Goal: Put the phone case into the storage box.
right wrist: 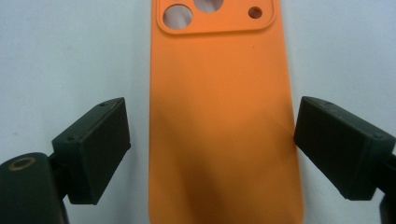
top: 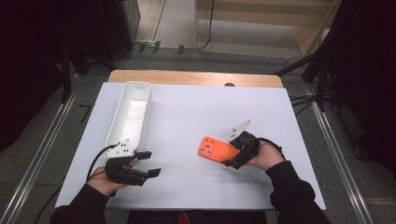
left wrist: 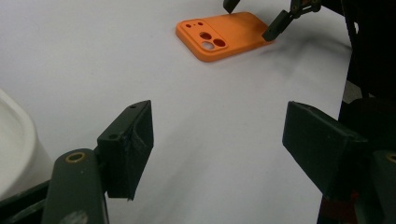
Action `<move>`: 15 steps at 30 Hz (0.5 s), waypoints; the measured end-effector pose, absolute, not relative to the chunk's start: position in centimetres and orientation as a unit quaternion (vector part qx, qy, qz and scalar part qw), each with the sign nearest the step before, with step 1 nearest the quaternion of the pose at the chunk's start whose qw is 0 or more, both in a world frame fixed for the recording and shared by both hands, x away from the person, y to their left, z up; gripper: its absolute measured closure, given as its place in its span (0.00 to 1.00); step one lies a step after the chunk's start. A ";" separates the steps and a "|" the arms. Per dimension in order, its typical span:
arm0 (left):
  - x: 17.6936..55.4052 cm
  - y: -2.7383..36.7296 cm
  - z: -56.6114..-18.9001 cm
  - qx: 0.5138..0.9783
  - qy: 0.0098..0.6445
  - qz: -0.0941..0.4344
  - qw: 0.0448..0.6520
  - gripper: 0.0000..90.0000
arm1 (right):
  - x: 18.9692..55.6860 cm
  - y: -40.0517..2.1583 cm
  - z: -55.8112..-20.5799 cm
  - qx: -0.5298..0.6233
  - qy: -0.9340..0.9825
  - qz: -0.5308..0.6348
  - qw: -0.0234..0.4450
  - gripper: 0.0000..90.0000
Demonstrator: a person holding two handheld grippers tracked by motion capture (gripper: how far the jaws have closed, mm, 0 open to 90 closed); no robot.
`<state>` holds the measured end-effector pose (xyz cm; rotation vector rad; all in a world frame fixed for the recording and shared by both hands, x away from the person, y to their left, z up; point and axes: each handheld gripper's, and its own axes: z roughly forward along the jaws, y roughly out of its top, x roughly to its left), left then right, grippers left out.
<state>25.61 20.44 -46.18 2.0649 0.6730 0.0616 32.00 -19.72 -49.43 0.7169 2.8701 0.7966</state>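
An orange phone case [top: 215, 149] lies flat, camera cut-outs up, on the white table top [top: 196, 107], right of the middle. My right gripper [top: 232, 153] straddles the case's near end with its jaws open. In the right gripper view the case [right wrist: 224, 116] runs between the two black pads of that gripper [right wrist: 212, 135]; the left pad stands clear of its edge and the right pad is at its edge. My left gripper [top: 149, 163] rests near the front left, open, with nothing between its jaws. From the left gripper view [left wrist: 217, 135] the case [left wrist: 224, 32] lies farther off.
A long white tray [top: 132, 109] stands empty at the left, just beyond my left gripper, and its rim [left wrist: 14, 140] appears at the left edge of the left gripper view. A strip of wooden table edge [top: 196, 77] runs along the back. Dark stands flank the table.
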 end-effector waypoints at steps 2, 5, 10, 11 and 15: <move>25.6 20.4 -46.2 0.841 0.275 0.025 0.466 0.28 | 32.0 -19.7 -49.5 0.234 0.937 0.257 0.043 0.11; 25.6 20.4 -46.2 0.841 0.275 0.025 0.465 0.28 | 32.1 -19.6 -49.7 0.232 0.938 0.255 0.042 0.11; 25.6 20.4 -46.2 0.841 0.275 0.025 0.465 0.28 | 32.0 -19.3 -49.9 0.232 0.941 0.243 0.047 0.11; 25.6 20.4 -46.2 0.841 0.274 0.025 0.465 0.28 | 32.0 -19.3 -50.0 0.233 0.941 0.242 0.047 0.11; 25.6 20.4 -46.2 0.841 0.275 0.025 0.465 0.28 | 32.0 -19.2 -50.1 0.228 0.943 0.238 0.051 0.11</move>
